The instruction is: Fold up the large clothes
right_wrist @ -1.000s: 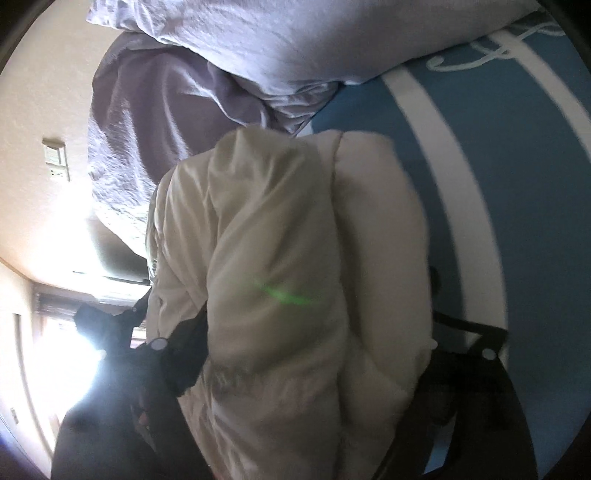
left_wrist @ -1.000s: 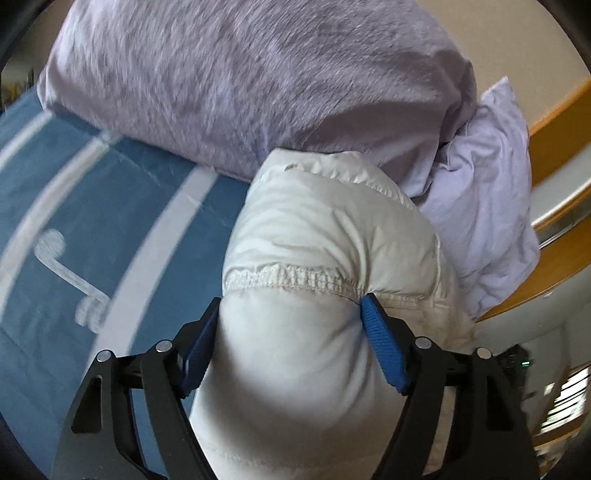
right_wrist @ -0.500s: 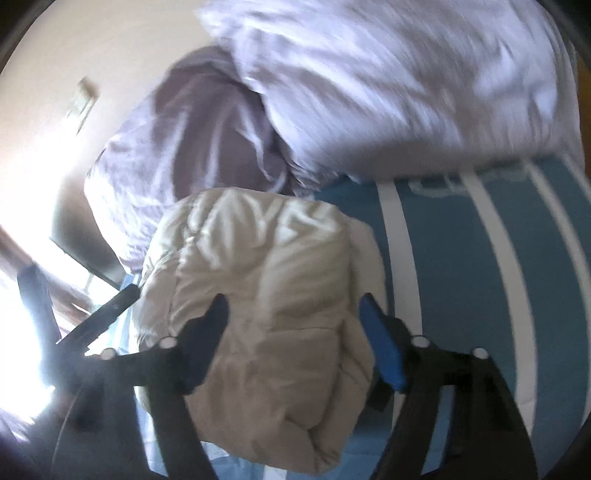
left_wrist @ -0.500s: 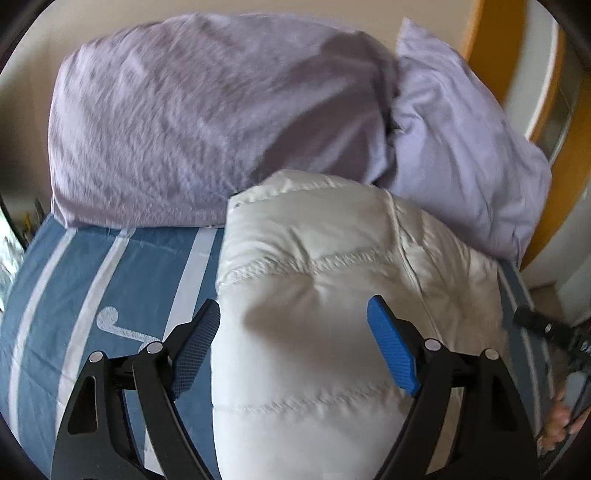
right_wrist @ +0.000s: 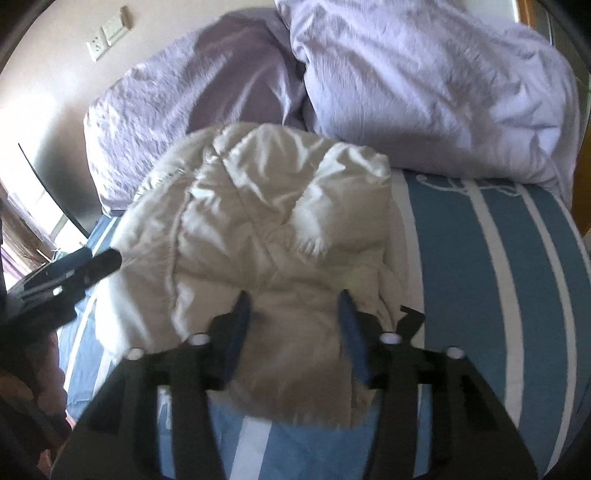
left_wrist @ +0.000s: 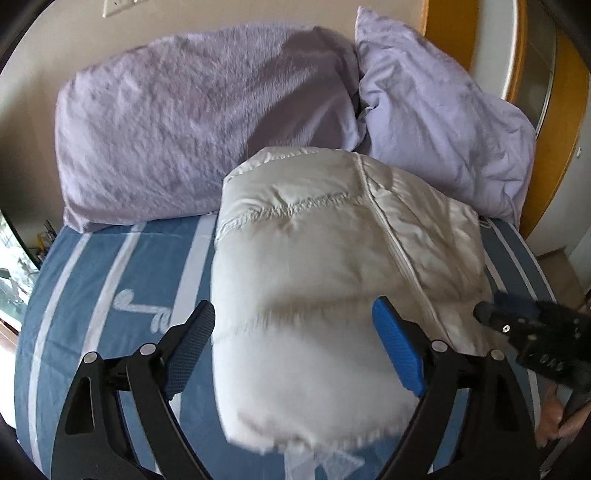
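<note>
Here the white puffer jacket (left_wrist: 325, 280) lies folded into a plump, rounded bundle on the bed (left_wrist: 92, 280). Its shell is smooth and faintly glossy, quilted in soft horizontal channels, with a puckered elastic seam across the upper panel and a zip line running diagonally toward 5 o'clock. From the right wrist view the same jacket (right_wrist: 258, 236) looks more crumpled, with creased, shiny folds.

The bed wears a blue sheet with broad white stripes and a white looping motif. At 12 o'clock from the jacket, two lilac pillows (left_wrist: 192, 129) with a crinkled weave lean against a beige wall; the jacket's far edge touches them. A pale switch plate (right_wrist: 110, 33) sits on the wall, and orange-brown wood trim (left_wrist: 569, 122) shows at 2 o'clock in the left view.

The left gripper (left_wrist: 295, 350) has its blue-padded fingers (left_wrist: 399, 354) spread wide on either side of the bundle, released, the gap having just widened. The right gripper (right_wrist: 295, 328) is also released, its fingers just reopening, with cloth between but not pinched.

A second ago the left fingers pressed the jacket's sides and the pillows sat tilted across the view; now the jacket rests free and the pillows sit level, farther off.
</note>
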`<state>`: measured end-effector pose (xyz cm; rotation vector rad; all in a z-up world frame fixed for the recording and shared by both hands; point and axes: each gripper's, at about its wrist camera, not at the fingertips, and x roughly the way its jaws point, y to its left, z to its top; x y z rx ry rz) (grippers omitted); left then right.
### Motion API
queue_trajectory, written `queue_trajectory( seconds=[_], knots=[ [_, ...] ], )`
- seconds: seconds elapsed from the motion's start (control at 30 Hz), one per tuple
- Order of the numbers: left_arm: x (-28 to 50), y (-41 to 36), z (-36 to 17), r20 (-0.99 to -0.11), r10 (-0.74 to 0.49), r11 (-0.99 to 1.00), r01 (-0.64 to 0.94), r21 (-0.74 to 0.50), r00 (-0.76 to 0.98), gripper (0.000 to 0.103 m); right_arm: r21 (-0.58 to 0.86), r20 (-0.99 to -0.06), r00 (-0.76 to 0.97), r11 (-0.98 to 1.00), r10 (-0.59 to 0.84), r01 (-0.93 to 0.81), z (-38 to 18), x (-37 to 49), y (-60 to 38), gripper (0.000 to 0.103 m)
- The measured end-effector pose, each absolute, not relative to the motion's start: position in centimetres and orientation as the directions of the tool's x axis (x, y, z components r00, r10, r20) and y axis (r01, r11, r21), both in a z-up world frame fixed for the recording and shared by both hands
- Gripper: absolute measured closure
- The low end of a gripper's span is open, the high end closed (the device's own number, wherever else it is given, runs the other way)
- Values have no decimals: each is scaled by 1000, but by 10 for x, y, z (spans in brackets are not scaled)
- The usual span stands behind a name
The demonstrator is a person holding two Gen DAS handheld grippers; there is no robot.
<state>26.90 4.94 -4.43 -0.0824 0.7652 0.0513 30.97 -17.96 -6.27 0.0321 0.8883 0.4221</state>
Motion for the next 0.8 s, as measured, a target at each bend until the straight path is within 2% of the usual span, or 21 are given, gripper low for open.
queue_trajectory(
  seconds=[0.07, 0.2, 0.43, 0.8],
  knots=[
    [254, 47, -43, -690, 34, 995, -87, -42, 723, 9, 186, -724, 584, 919, 368, -348, -54, 289, -181, 21],
    [221, 41, -41, -691, 46, 995, -94, -32, 721, 9, 173, -711, 604, 922, 359, -345, -43, 251, -179, 6],
    [174, 32, -41, -700, 31, 994, -92, -51, 714, 9, 127, -724, 620, 943, 300, -308, -34, 197, -178, 2],
    [127, 39, -52, -720, -16, 983, -120, -137, 694, 9, 187, -743, 589, 944, 317, -272, -39, 149, -181, 2]
  ],
)
